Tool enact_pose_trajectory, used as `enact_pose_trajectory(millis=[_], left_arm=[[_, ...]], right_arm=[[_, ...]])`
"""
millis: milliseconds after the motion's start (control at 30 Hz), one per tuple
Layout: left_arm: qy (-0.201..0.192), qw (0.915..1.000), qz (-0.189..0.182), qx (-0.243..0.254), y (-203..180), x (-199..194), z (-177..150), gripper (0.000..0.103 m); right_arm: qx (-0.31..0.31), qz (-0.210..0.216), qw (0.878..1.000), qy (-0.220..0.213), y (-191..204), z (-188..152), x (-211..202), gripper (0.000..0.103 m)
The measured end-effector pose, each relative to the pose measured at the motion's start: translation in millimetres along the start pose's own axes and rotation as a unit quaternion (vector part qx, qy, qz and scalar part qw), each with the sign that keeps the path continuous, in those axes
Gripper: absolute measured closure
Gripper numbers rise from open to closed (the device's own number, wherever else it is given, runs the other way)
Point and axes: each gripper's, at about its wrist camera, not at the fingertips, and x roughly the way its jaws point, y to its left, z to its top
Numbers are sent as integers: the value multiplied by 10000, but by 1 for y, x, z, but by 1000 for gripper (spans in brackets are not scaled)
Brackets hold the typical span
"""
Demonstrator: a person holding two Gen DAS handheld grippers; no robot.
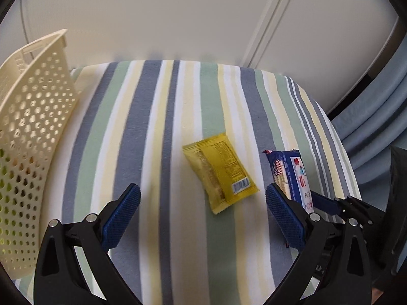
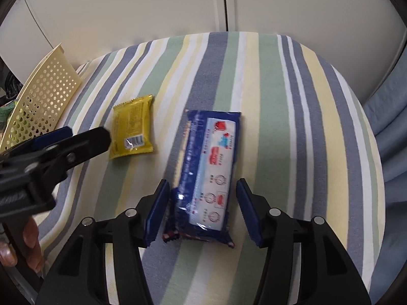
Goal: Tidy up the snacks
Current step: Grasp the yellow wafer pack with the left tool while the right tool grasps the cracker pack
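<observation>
Right tool (image 2: 202, 211) stood with jaws spread, straddling the near end of the blue cracker pack (image 2: 208, 172) on the striped table (image 2: 292, 127). Left tool (image 1: 203, 206) was likewise spread and empty. Yellow snack packet (image 1: 220, 171) lay at 12 o'clock from it; the perforated basket (image 1: 30, 132) stood at 9 o'clock.

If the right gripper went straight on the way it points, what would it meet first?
Probably the blue packet: the open right gripper already straddles its near end, on the striped cloth. Whether the pads touch it is unclear.
</observation>
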Motion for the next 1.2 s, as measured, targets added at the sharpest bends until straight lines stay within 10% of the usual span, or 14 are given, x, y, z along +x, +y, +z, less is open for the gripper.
enact_pose_trajectory(millis=[500,967,1200], left_arm=[[162,9984,533,105,-16,37,12,13],[-90,9988,231,413,-17,25,16,66],[-144,9983,276,484,-10,11,12,72]], right_arm=[[49,-76,9999,-103,-6,-6,-3,48],[202,175,9995,-155,-13,-7,-4,45],[160,128,9997,-150,-12,-5,-3,45]])
